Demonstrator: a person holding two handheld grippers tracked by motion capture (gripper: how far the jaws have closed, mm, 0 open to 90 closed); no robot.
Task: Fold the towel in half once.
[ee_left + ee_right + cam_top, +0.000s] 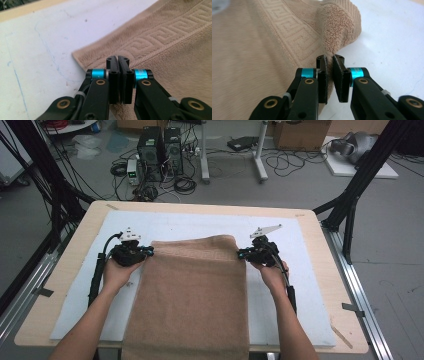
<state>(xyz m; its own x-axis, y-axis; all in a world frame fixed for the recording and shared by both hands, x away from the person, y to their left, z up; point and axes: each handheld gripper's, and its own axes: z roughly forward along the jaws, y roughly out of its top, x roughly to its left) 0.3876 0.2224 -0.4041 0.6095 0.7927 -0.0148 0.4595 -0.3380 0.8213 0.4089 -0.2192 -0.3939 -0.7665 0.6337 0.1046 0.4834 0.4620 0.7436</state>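
Observation:
A tan towel (195,290) with a key-pattern border lies lengthwise on the white mat (175,222), and its near end hangs over the table's front edge. My left gripper (148,251) sits at the towel's far left corner. In the left gripper view its jaws (117,58) are pressed together on the towel's (170,37) edge. My right gripper (241,253) is at the far right corner. In the right gripper view it (329,57) pinches the towel's (262,50) edge, and the corner stands up in a raised fold just beyond the tips.
The mat covers most of a wooden table (70,250). Beyond the far edge, on the floor, stand computer towers (160,152) with tangled cables and a desk's legs (232,165). Black frame posts (350,205) rise at both sides of the table.

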